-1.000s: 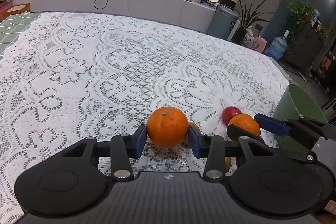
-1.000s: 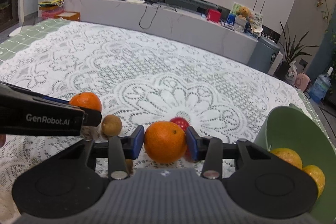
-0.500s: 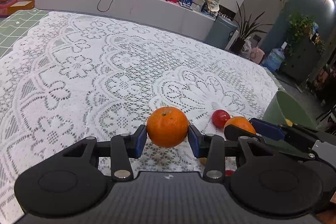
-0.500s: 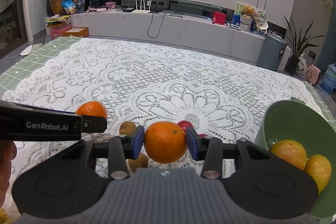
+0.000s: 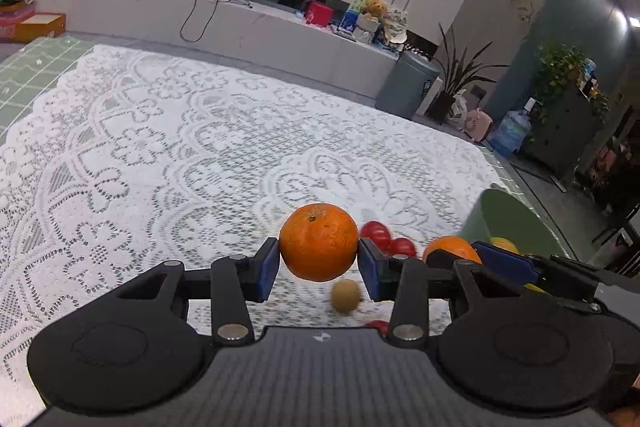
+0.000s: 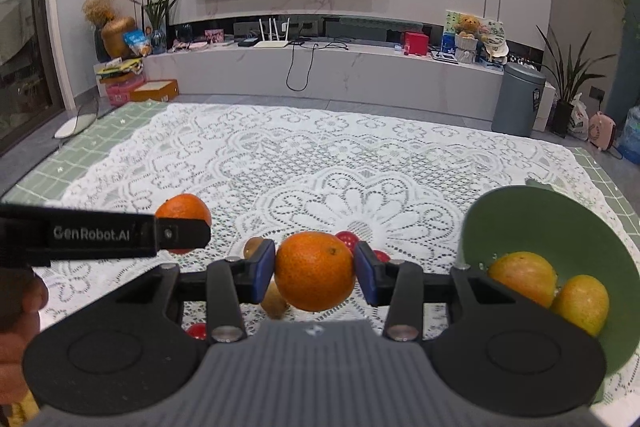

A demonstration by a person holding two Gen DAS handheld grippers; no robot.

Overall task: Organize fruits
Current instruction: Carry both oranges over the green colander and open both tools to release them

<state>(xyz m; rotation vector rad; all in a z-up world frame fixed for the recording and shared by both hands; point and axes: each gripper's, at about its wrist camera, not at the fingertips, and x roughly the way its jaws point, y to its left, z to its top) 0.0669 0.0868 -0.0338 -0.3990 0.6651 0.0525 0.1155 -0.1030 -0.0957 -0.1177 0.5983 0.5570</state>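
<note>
My left gripper (image 5: 318,269) is shut on an orange (image 5: 318,241) and holds it above the lace tablecloth. My right gripper (image 6: 315,271) is shut on a second orange (image 6: 315,270), also lifted. From the right wrist view the left gripper (image 6: 176,233) and its orange (image 6: 182,209) show at the left. From the left wrist view the right gripper (image 5: 472,259) and its orange (image 5: 450,247) show at the right. A green bowl (image 6: 560,219) at the right holds two yellow-orange fruits (image 6: 524,277). Red fruits (image 5: 376,231) and a brown kiwi (image 5: 345,296) lie below the grippers.
A second kiwi (image 6: 252,247) and more red fruits (image 6: 198,331) lie on the white lace tablecloth (image 6: 320,163). Beyond the table stand a low TV bench (image 6: 340,67), a grey bin (image 6: 518,99) and potted plants.
Both grippers have risen with their oranges; the table and loose fruits now sit lower in view. More of the green bowl and its fruits shows in the right wrist view.
</note>
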